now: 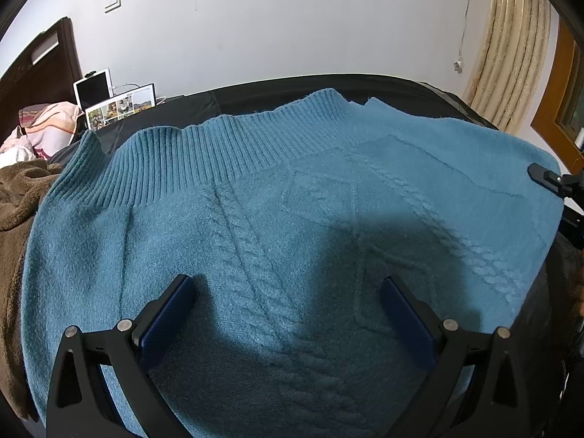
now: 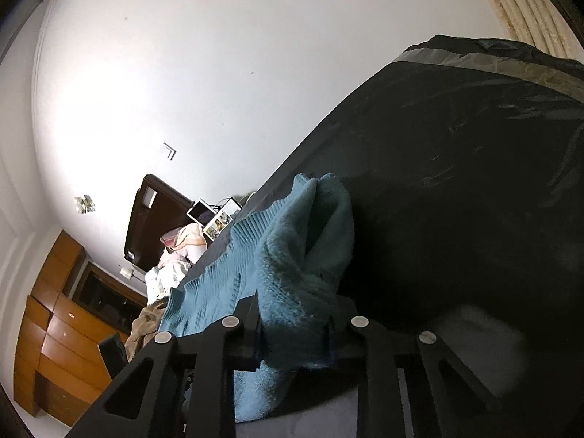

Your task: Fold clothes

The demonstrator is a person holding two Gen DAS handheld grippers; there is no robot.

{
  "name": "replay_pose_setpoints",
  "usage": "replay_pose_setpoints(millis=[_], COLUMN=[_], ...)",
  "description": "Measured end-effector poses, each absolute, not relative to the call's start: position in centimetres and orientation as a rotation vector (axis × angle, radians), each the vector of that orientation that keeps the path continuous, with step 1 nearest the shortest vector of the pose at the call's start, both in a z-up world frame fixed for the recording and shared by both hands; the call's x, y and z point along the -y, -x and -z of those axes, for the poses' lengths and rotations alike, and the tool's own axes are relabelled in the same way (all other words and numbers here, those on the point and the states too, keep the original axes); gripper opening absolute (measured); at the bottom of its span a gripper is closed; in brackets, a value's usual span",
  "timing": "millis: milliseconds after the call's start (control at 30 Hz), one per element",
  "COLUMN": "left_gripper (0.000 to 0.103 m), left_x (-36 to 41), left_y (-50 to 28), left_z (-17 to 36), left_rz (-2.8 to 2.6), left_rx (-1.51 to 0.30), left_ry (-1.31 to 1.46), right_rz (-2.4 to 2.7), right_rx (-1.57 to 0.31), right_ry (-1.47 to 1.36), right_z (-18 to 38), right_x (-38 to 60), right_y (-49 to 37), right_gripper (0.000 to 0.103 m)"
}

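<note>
A teal cable-knit sweater point(image 1: 277, 197) lies spread over a dark-covered surface point(image 1: 383, 85), its ribbed hem toward the far side. My left gripper point(image 1: 287, 284) hovers over the sweater's near middle, open, with nothing between its blue pads point(image 1: 166, 321). In the right wrist view the sweater point(image 2: 288, 255) is bunched at its edge, and my right gripper point(image 2: 295, 323) is shut on that thick fold. Part of the right gripper point(image 1: 547, 179) shows at the sweater's right edge in the left wrist view.
A brown fleece garment point(image 1: 14, 211) lies to the left of the sweater. Pink and white bedding point(image 1: 47, 127), a tablet point(image 1: 93, 89) and a photo sheet point(image 1: 120, 106) sit at the far left. A curtain point(image 1: 511, 43) hangs at the back right. Wooden drawers point(image 2: 54, 346) stand beyond.
</note>
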State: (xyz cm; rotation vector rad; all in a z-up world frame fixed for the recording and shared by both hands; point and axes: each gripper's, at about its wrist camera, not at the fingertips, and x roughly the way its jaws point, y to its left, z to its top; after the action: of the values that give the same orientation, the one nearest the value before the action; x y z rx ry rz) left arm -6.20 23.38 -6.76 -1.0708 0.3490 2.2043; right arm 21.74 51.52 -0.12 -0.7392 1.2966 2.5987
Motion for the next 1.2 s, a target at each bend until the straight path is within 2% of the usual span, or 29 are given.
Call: replay_pose_setpoints(millis=[167,267,400,433,500,533,567,733,967,1200], left_gripper=[0.102,0.102,0.102,0.102,0.102,0.102,0.102,0.102,0.102,0.102], left_x=[-23.6,-23.6,-23.7,-23.6,-23.6,-23.6,-23.6,-23.6,-23.4,-23.3], left_y=[6.1,6.1,6.1,6.1,6.2,6.2,6.2,6.3,6.3,6.4], left_z=[6.8,6.8,6.8,6.9,6.9,6.9,6.9,6.9,6.9,6.9], left_rz=[-2.209,-2.209,-2.209,-2.209,-2.207,-2.207,-2.206,-2.198,-2.186,-2.177], left_rx=[-0.359,-0.364,-0.37,-0.371,-0.372,-0.372,-0.371,-0.371,-0.368,-0.366], left_ry=[1.067,1.07,1.072,1.071,1.07,1.069,1.069,1.06,1.053,1.048], right_rz=[-2.598,-2.598,-2.573,-2.571,-2.567,-2.565,-2.563,-2.525,-2.464,-2.412], right_rx=[-1.303,-1.309,-1.419,-1.399,-1.356,-1.335,-1.314,-1.297,-1.453,-1.423], right_ry=[0.711,0.727,0.762,0.744,0.708,0.691,0.673,0.758,0.957,1.005], right_z=[0.2,0.6,1.6,1.2,0.6,0.3,0.0,-0.8,0.9,2.2], right_x=[-52.1,-52.2,-53.1,-53.2,-53.3,-53.4,-53.4,-53.0,-49.9,-48.4], right_y=[-22.5,-22.7,-23.0,-23.4,-24.4,-24.8,-25.3,-27.1,-26.0,-22.9], right_gripper=[0.02,0.02,0.024,0.029,0.056,0.077,0.081,0.081,0.081,0.081])
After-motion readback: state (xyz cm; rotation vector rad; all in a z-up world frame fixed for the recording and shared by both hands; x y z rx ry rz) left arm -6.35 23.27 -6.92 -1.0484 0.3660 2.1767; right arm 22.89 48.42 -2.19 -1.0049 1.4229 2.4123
